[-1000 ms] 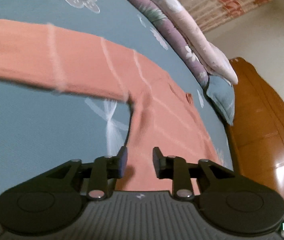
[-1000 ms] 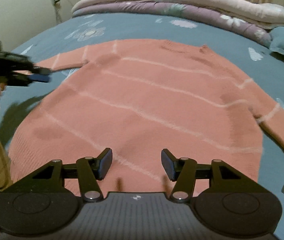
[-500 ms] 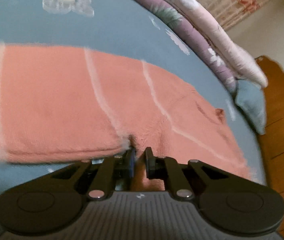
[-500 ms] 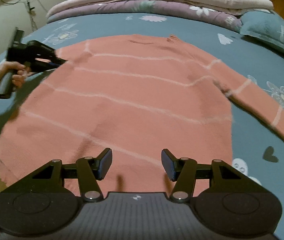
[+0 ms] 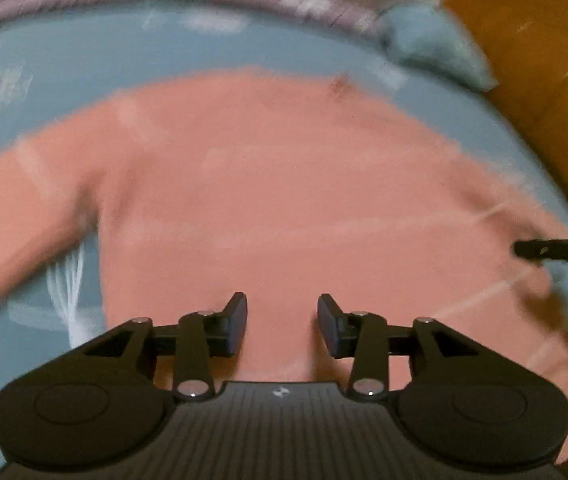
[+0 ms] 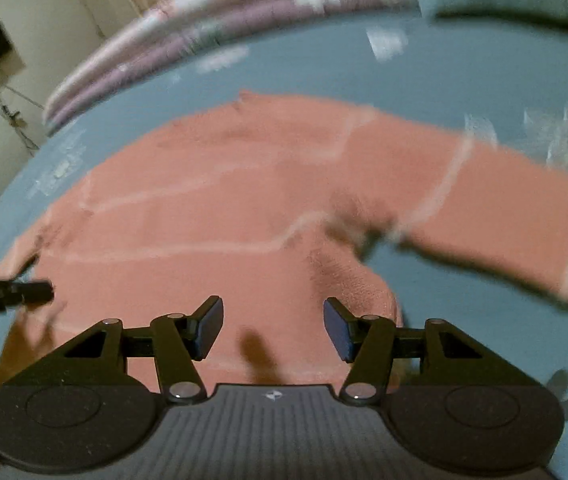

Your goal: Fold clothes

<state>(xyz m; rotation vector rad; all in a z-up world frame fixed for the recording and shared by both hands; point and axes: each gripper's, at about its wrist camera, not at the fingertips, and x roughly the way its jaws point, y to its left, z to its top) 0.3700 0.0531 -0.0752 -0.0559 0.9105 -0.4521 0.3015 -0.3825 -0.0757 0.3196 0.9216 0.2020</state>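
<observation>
Salmon-pink knit sweater (image 5: 276, 200) spread flat on the bed (image 5: 188, 52), filling the middle of both views, body unfolded, thin pale stripes crossing chest and sleeves. Left sleeve (image 5: 16, 216) stretched toward the left edge of the left-wrist view; right sleeve (image 6: 496, 208) stretched to the right edge of the right-wrist view. No fold visible yet: by the look of it, task barely begun, both sleeves and the body left to turn in. Soft, slightly fuzzy knit, likely to drape and slump when lifted.

Left tongs (image 5: 282, 320) at lower centre of their view, jaws just opened again, spread apart above the sweater's lower body, nothing between them. Right tongs (image 6: 272, 326) at lower centre of their view, spread wider, hovering over the hem near the right armpit, pinching nothing.

Blue-grey bed sheet with pale flower prints beneath. Rolled quilts (image 6: 212, 28) in pink and purple along the top of both frames, a blue pillow (image 5: 436, 48) at upper right, orange wooden headboard (image 5: 536, 92) beyond. Heavy motion blur throughout.
</observation>
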